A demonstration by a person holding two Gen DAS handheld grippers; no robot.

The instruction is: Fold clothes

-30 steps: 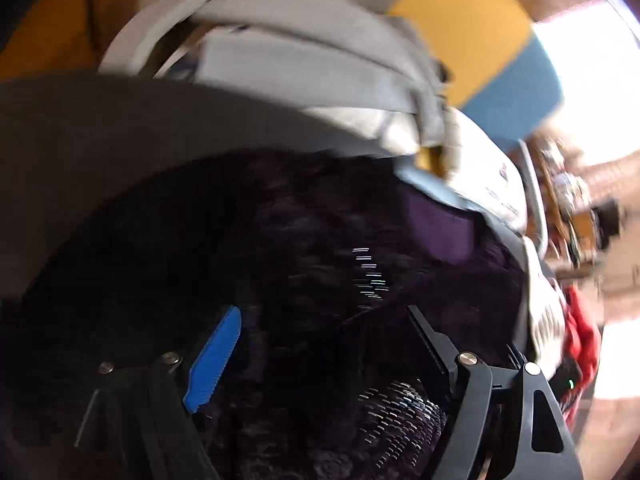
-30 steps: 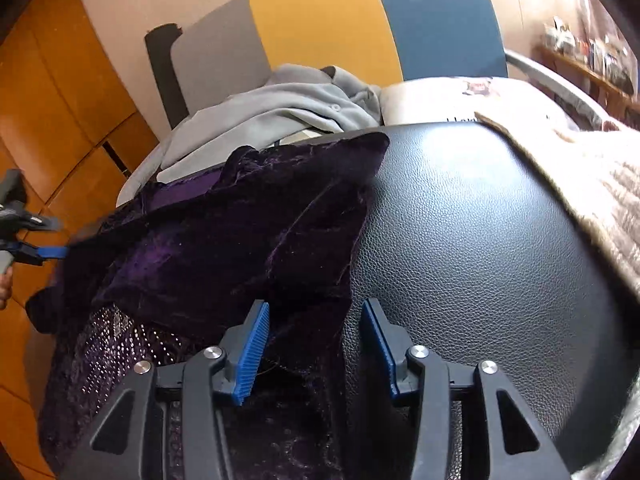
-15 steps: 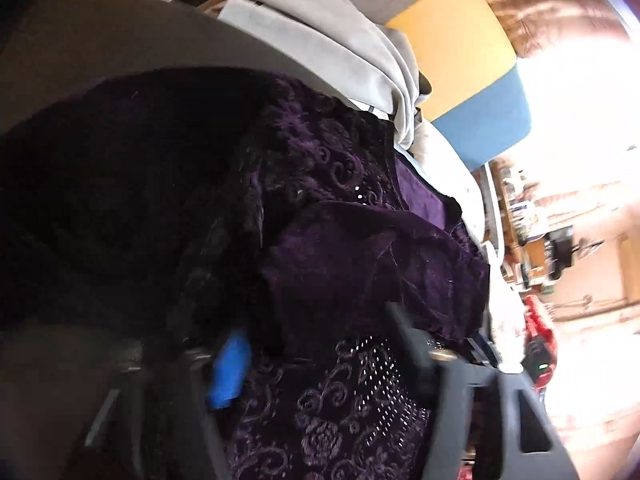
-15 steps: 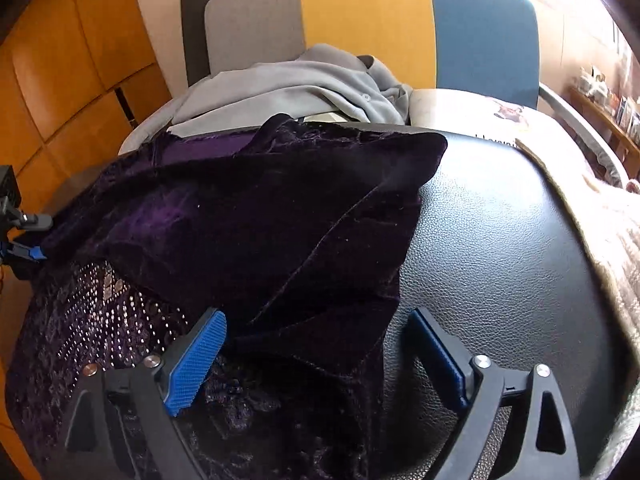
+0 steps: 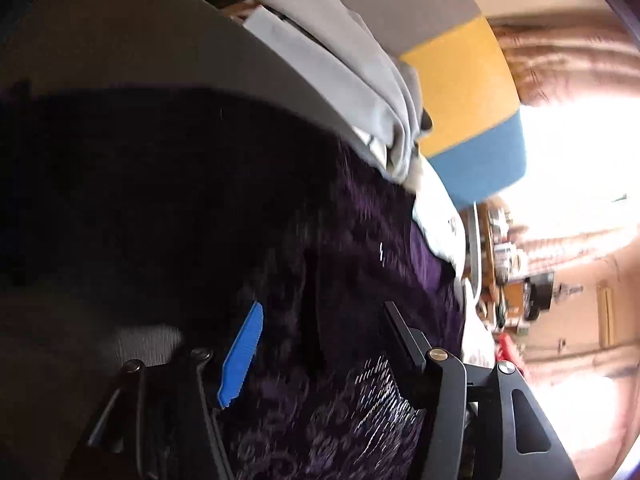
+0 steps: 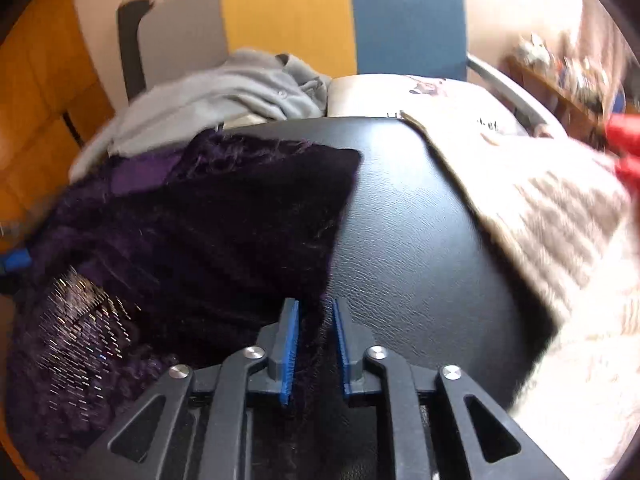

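A dark purple velvet garment (image 6: 208, 224) with a sequined patch lies on a black leather seat (image 6: 408, 248). My right gripper (image 6: 314, 312) is closed down on the garment's right edge, with the blue pads nearly together and cloth between them. In the left wrist view the same garment (image 5: 360, 264) fills the frame. My left gripper (image 5: 324, 320) has its jaws wide apart over the cloth, with one blue pad (image 5: 242, 354) showing. The view is blurred.
A grey garment (image 6: 224, 92) lies heaped behind the seat against a grey, yellow and blue chair back (image 6: 288, 16). A cream knitted garment (image 6: 560, 208) lies at the right, something red (image 6: 624, 148) beside it. A white printed cloth (image 6: 408, 92) is behind.
My right gripper went from wide open half a second ago to closed on the garment's edge. The left gripper has shifted over the cloth and stays open.
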